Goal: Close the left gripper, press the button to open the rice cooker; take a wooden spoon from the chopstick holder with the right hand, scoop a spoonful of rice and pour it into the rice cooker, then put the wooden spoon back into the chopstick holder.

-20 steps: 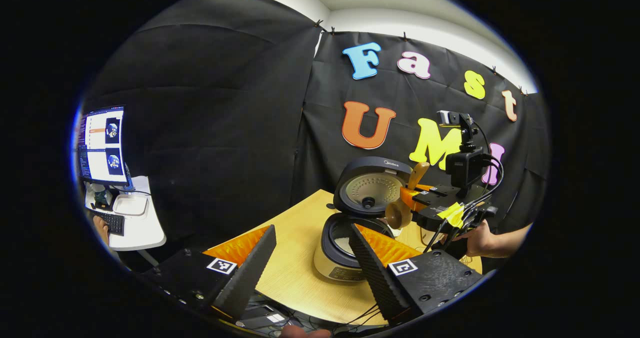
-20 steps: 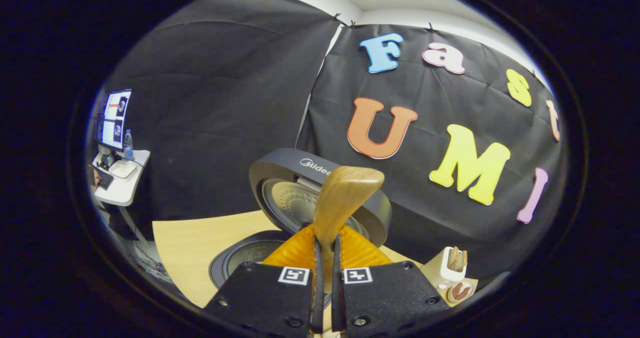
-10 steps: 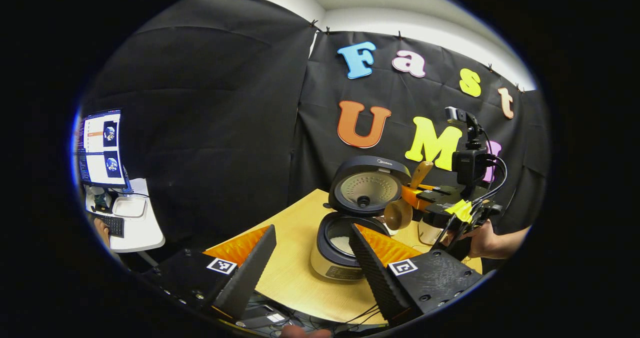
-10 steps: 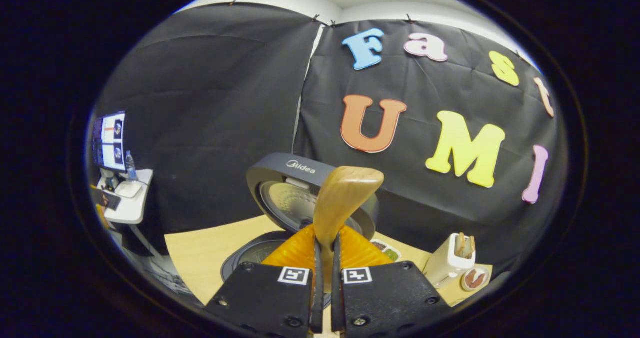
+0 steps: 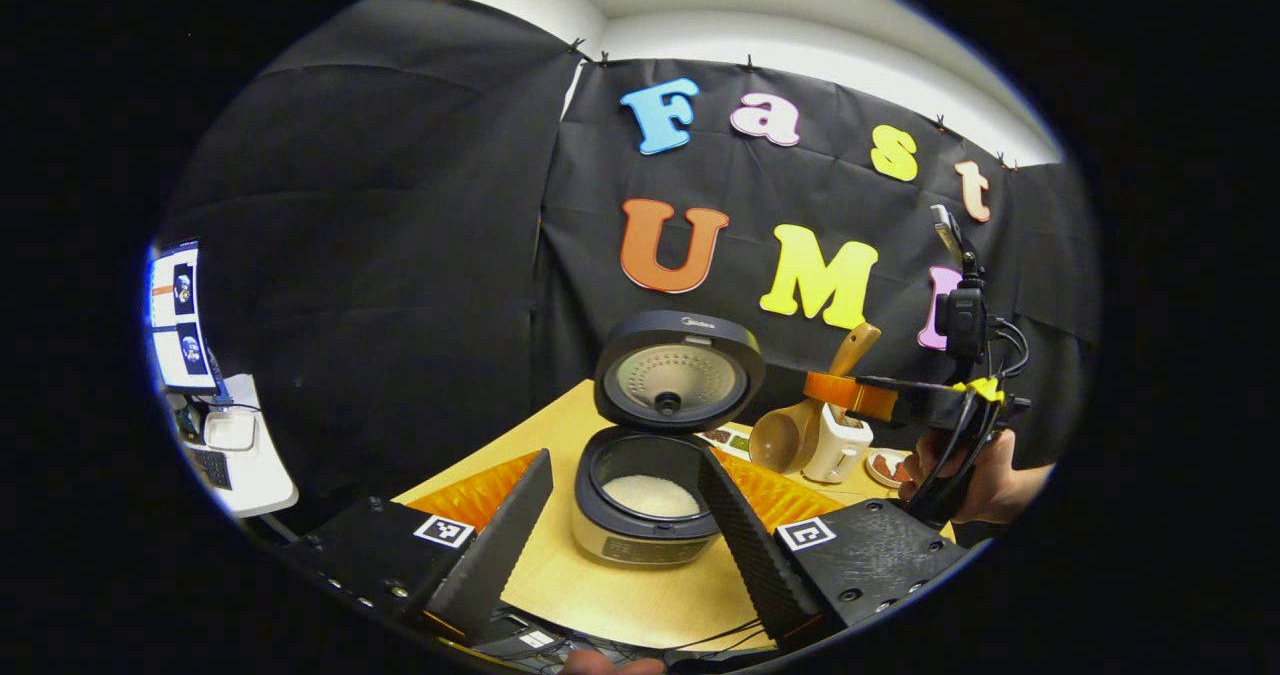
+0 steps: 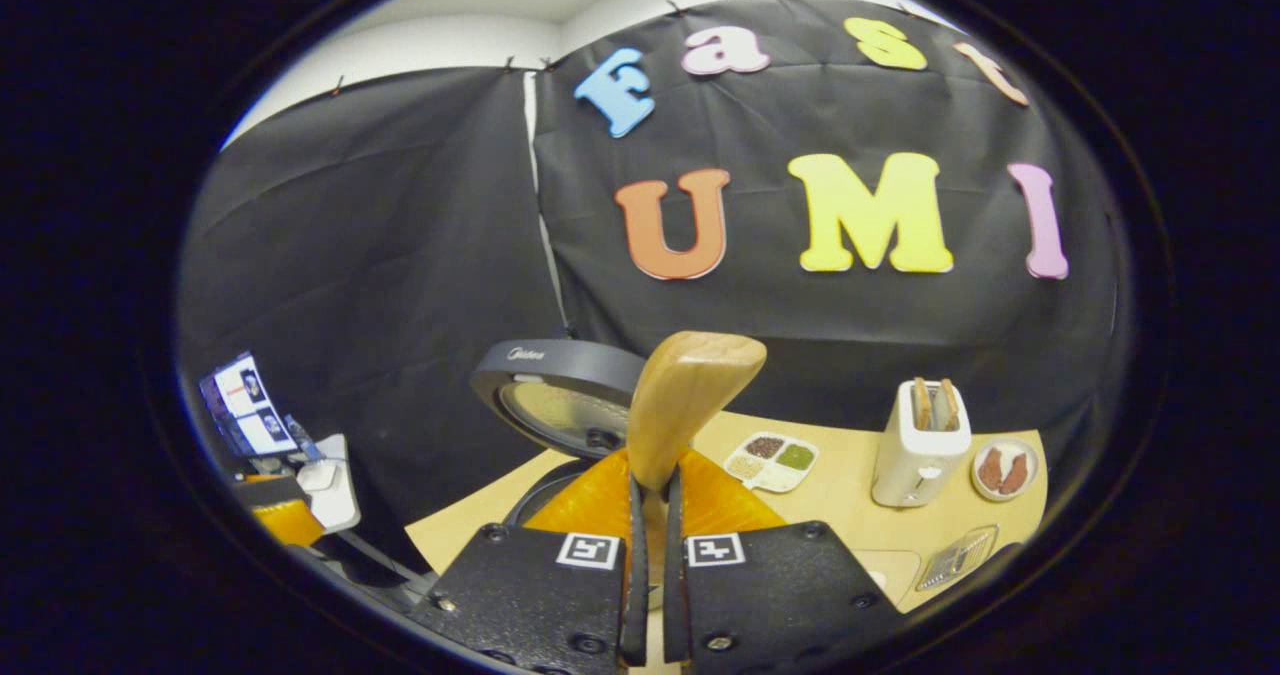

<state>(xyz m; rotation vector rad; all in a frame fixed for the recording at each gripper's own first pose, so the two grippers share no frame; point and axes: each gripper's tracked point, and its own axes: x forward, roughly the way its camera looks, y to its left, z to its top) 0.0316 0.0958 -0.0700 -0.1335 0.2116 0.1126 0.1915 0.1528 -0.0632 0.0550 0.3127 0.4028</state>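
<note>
Rice lies white in the bottom of the round cream-and-dark rice cooker (image 5: 645,505), whose domed dark lid (image 5: 680,370) stands raised behind the pot, perforated inner plate facing forward. In the left gripper view the left gripper (image 5: 625,515) is spread wide with nothing between its fingers, and the cooker sits straight ahead of it, framed in the gap, on the pale wooden table (image 5: 620,595). Up and to the right of that claw, the right gripper (image 5: 840,392), held by a hand (image 5: 985,480), is clamped on the handle of the light-brown wooden spoon (image 5: 800,425); the spoon's bowl hangs down at the lower left, just in front of the white box-shaped chopstick holder (image 5: 835,445), to the right of the cooker. In the right gripper view the right gripper (image 6: 650,515) has both fingers pressed on the spoon's handle (image 6: 685,405), whose broad end rises straight ahead of the claw. Ahead and left of it stands the cooker's lid (image 6: 560,395); ahead and right stands the chopstick holder (image 6: 920,445), with a white divided dish of coloured grains (image 6: 772,460) between them and a small round plate (image 6: 1005,468) just beyond the holder's right side.
</note>
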